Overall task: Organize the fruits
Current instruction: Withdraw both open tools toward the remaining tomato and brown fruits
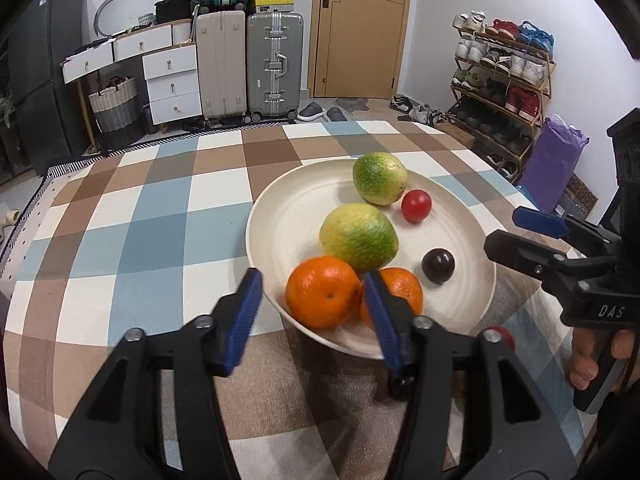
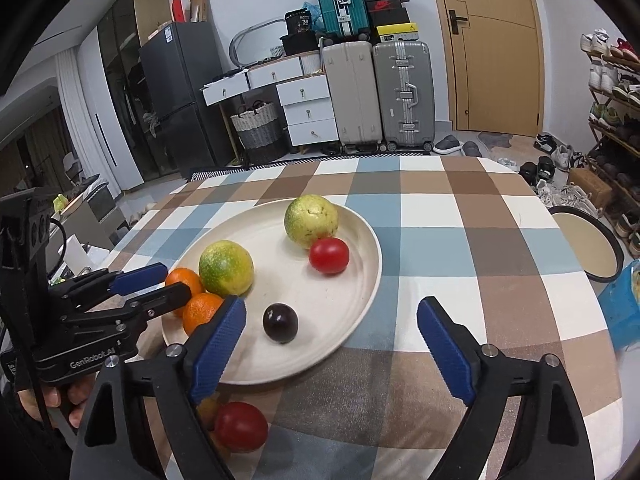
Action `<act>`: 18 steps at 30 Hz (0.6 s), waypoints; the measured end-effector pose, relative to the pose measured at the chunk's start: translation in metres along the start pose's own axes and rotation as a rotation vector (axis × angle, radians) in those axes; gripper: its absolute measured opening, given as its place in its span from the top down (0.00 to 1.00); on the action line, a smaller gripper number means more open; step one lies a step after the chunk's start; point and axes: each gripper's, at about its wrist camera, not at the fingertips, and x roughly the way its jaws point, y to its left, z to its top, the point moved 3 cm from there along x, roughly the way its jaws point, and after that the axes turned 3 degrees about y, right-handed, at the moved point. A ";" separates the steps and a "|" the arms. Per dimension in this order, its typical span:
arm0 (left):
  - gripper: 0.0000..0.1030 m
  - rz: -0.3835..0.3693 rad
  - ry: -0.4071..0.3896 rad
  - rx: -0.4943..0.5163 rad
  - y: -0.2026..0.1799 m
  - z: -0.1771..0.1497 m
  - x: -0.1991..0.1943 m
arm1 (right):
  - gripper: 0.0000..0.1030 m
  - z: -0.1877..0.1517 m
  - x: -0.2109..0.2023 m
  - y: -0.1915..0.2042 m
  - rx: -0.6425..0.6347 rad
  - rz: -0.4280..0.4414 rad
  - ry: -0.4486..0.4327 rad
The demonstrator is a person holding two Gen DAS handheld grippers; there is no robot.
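Note:
A cream plate [image 1: 280, 220] [image 2: 360, 240] on the checked tablecloth holds several fruits: two green-yellow ones [image 1: 359, 238] [image 1: 379, 178], a red one [image 1: 416, 205], a dark plum [image 2: 280, 323] and two oranges [image 1: 322, 298] [image 1: 402, 288]. My left gripper [image 1: 310, 292] [image 2: 174, 280] stands open at the plate's near rim, its blue pads either side of the nearer orange without pressing it. My right gripper [image 2: 332, 312] [image 1: 505, 231] is wide open over the plate's right edge, the plum lying just inside its left finger [image 2: 220, 344]. Another red fruit [image 2: 242, 426] [image 1: 502, 336] lies on the cloth off the plate.
A round stool [image 2: 588, 248] and a blue object [image 2: 624, 312] sit past the table's right edge. Suitcases [image 2: 404, 96], white drawers [image 2: 308, 108], a basket and a shoe rack [image 1: 504, 80] stand beyond the table. A hand [image 1: 588, 364] holds the right gripper's handle.

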 end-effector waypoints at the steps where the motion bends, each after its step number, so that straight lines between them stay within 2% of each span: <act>1: 0.38 -0.001 -0.003 -0.002 0.000 -0.001 -0.002 | 0.06 -0.001 -0.002 0.000 -0.002 -0.001 -0.005; 5: 0.19 0.006 -0.020 -0.014 0.001 -0.007 -0.013 | 0.02 -0.005 -0.008 0.001 -0.011 0.004 -0.016; 9: 0.13 -0.016 -0.036 -0.037 0.001 -0.015 -0.027 | 0.00 -0.010 -0.014 0.001 -0.013 0.014 -0.013; 11: 0.01 -0.008 -0.044 -0.045 0.000 -0.017 -0.033 | 0.00 -0.013 -0.018 0.002 -0.017 0.023 -0.017; 13: 0.01 -0.008 -0.065 -0.044 -0.001 -0.020 -0.042 | 0.00 -0.016 -0.020 0.003 -0.022 0.032 -0.015; 18: 0.01 -0.004 -0.061 -0.058 -0.003 -0.031 -0.054 | 0.00 -0.022 -0.024 0.011 -0.053 0.038 -0.004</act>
